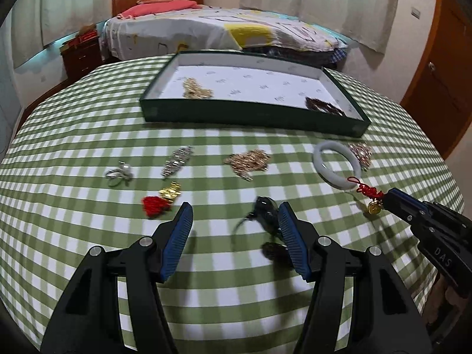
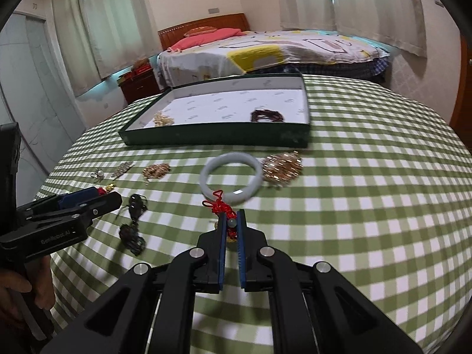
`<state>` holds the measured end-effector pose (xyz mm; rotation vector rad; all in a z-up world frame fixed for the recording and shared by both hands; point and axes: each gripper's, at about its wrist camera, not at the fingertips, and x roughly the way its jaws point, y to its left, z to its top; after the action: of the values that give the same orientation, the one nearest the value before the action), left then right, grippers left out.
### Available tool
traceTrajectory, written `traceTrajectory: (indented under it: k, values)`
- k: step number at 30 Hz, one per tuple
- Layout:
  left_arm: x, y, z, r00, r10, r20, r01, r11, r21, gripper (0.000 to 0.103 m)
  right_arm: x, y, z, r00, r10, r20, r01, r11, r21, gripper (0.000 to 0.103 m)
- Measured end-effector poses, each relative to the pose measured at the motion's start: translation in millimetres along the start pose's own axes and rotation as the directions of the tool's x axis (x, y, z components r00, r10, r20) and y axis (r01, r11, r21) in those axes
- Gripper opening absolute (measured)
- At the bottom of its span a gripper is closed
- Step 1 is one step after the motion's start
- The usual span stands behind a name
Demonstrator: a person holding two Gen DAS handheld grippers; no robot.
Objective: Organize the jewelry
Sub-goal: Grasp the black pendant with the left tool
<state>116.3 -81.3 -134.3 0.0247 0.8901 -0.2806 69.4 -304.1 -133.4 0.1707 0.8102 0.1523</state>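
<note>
From the left wrist, the left gripper (image 1: 234, 216) hangs wide open over a dark, limp corded pendant (image 1: 265, 211) lying on the checked cloth, best pinched at its solid body, while the right wrist shows the right gripper (image 2: 231, 221) clamped on a light, floppy red-knot charm (image 2: 221, 206) beside the pale bangle (image 2: 231, 180), short of the tray (image 2: 218, 135).

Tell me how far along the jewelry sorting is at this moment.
Early. Done: the green tray holds a gold piece and a dark beaded bracelet. In hand: the right gripper is shut on a red-knot charm; the left gripper is open by a black pendant. Left: about six pieces on the tablecloth, including the jade bangle.
</note>
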Motion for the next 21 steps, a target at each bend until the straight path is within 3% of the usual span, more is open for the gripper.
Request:
traceTrajectory:
  k: [3, 9, 14, 21]
  values:
    - [6, -8, 0, 1.000, -0.004, -0.016, 0.004, 1.000, 0.014, 0.058, -2, -6, -5, 1.000, -0.008, 0.001, 0.008, 1.000, 0.012, 0.007]
    - [18, -17, 0, 0.999, -0.011, -0.046, 0.012, 1.000, 0.026, 0.047, -2, -14, -9, 1.000, 0.001, 0.002, -0.001, 0.999, 0.039, 0.007]
    - [21, -19, -1, 0.998, -0.009, -0.058, 0.012, 0.999, 0.048, 0.025, 0, -16, -10, 1.000, 0.007, 0.000, -0.007, 0.999, 0.049, 0.007]
    - [18, -14, -4, 0.998, -0.009, -0.064, 0.012, 0.998, 0.054, 0.024, 2, -16, -11, 1.000, 0.011, -0.006, -0.011, 0.998, 0.055, 0.007]
